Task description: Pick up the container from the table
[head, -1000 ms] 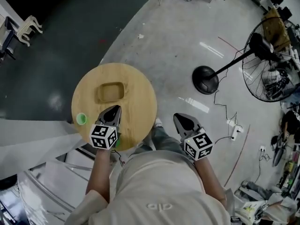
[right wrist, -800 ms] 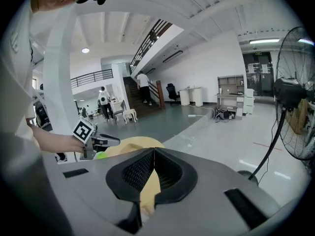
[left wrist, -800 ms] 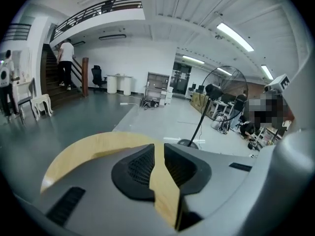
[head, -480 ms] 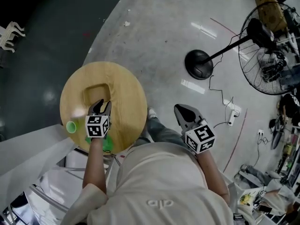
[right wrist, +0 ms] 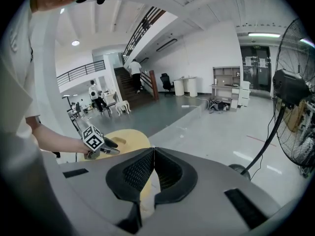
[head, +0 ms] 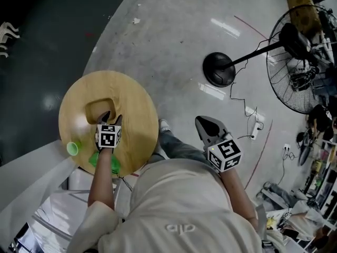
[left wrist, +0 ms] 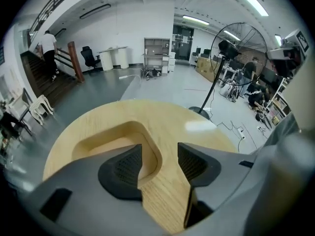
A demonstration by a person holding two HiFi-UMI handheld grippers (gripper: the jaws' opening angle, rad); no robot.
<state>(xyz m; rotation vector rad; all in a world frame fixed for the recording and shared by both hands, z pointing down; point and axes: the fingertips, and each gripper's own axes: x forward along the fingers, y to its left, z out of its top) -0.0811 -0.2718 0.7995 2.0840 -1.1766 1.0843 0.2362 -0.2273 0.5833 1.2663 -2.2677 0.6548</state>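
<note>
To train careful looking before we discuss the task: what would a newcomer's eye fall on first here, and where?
A round wooden table sits lower left in the head view, a shallow wooden container on it. The left gripper hangs over the container, its fingers opening around the near corner. A big pedestal fan stands at the right.

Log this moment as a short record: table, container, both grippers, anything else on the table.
table: round wooden table
container: wooden container, shallow, resting on the table
left: left gripper, jaws opening, astride the container's near rim, pads not pressing on it
right: right gripper, shut, empty, off the table above the floor
other: green cup at the table's edge
</note>
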